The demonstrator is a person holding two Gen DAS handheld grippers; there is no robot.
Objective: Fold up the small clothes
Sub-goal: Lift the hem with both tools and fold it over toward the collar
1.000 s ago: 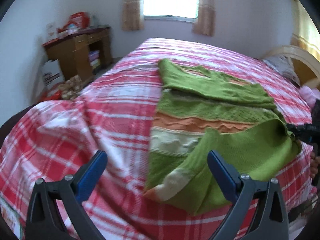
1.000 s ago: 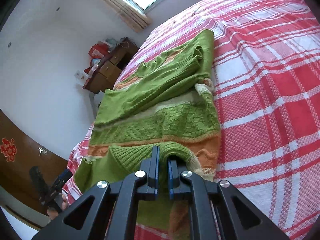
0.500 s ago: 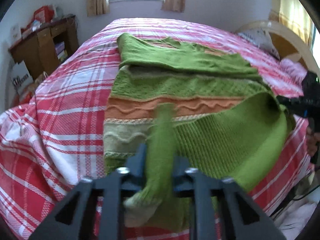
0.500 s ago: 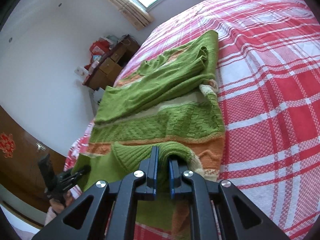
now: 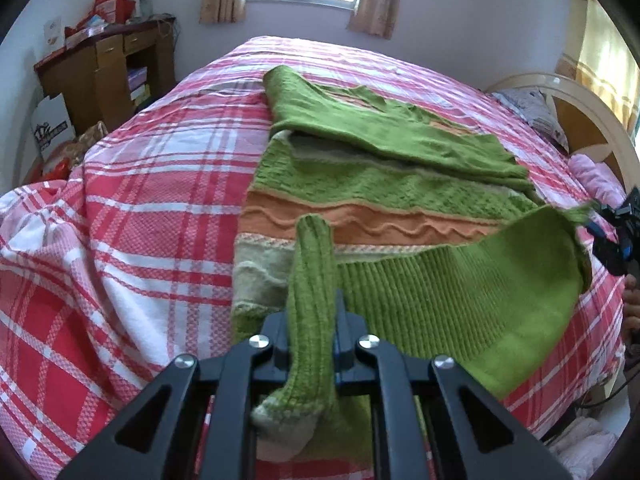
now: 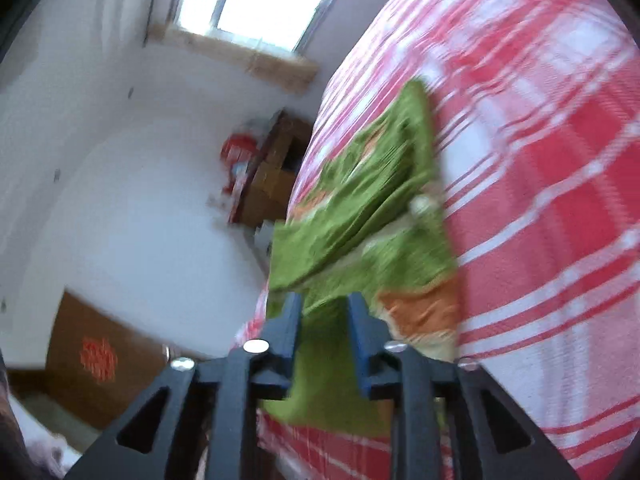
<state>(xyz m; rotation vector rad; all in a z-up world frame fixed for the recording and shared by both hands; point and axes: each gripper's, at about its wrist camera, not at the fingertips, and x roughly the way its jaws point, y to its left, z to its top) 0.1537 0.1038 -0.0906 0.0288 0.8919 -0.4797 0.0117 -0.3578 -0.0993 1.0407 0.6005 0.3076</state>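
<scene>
A green knitted sweater [image 5: 360,196] with orange and pale bands lies on the red-and-white plaid bed [image 5: 160,160], its top part folded over. My left gripper [image 5: 312,320] is closing, and its pads press on a ribbed green strip of the sweater with a pale end [image 5: 280,420]. The ribbed lower part is lifted toward my right gripper [image 5: 612,236] at the right edge. In the blurred right wrist view my right gripper [image 6: 324,300] is opening. Green sweater [image 6: 380,200] cloth still lies between its parted blue pads.
A wooden desk [image 5: 104,72] with clutter stands at the far left by the wall. A curved headboard [image 5: 580,120], a pillow [image 5: 532,108] and pink cloth [image 5: 596,176] are at the right. A hand [image 5: 632,292] shows at the right edge. A brown door [image 6: 92,360] is behind.
My left gripper went from wide open to shut on the sweater's ribbed strip and moved in over it. My right gripper's jaws parted and its view swung and rolled.
</scene>
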